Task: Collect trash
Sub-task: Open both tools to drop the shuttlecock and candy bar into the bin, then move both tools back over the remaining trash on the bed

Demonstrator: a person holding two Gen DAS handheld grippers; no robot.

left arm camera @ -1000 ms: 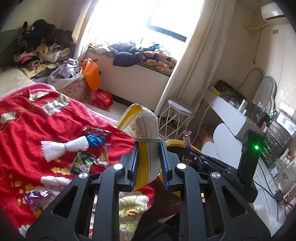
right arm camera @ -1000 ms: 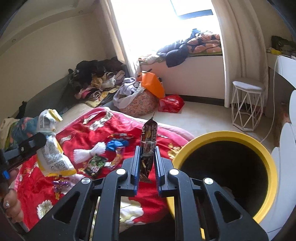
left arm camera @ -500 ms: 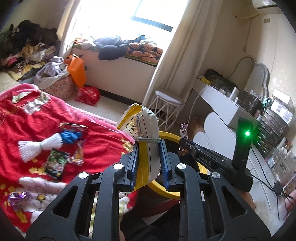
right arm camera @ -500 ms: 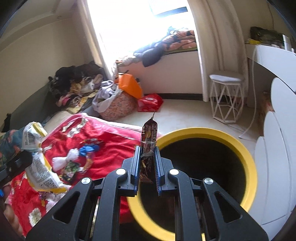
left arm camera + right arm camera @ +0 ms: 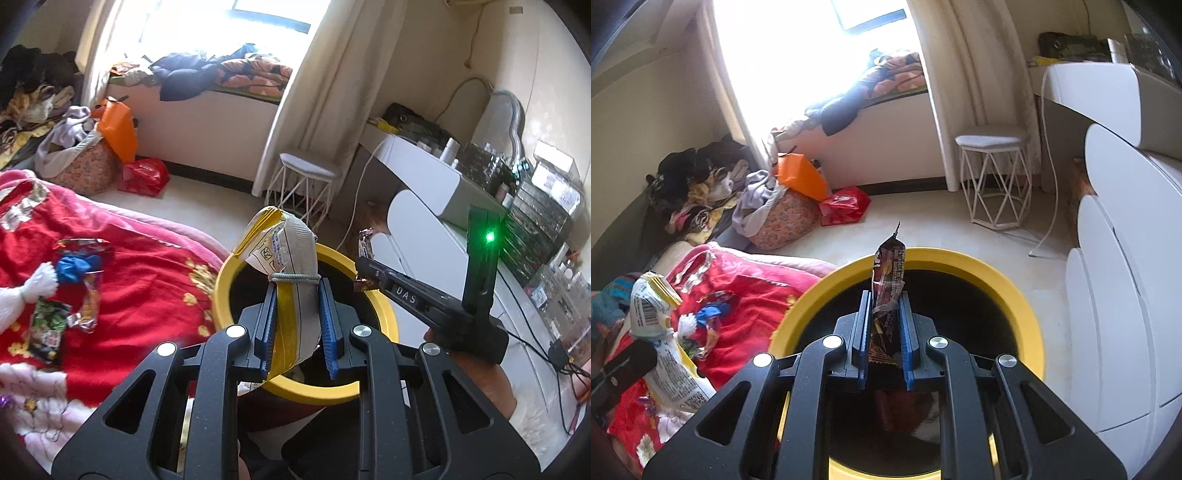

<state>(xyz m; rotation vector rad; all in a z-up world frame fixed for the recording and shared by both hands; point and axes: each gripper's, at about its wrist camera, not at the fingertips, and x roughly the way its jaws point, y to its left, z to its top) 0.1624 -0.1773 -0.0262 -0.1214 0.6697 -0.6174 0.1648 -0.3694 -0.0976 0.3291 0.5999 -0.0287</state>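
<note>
Both loads are over the yellow-rimmed bin (image 5: 1015, 291) so a release drops straight in. My left gripper (image 5: 297, 328) is clamped on a yellow-and-white snack bag (image 5: 284, 254) tied with a band. My right gripper (image 5: 884, 332) is nearly closed on a thin dark wrapper (image 5: 886, 280), upright above the opening. More wrappers (image 5: 79, 295) lie on the red blanket (image 5: 147, 280), left for later.

Daylight is pouring in from the window (image 5: 236, 33) far ahead of each tool, blowing out to white glare there, while fisheye distortion is bending the room's edges into dark corners and the bed (image 5: 140, 280) is smearing slightly at the lower left.
</note>
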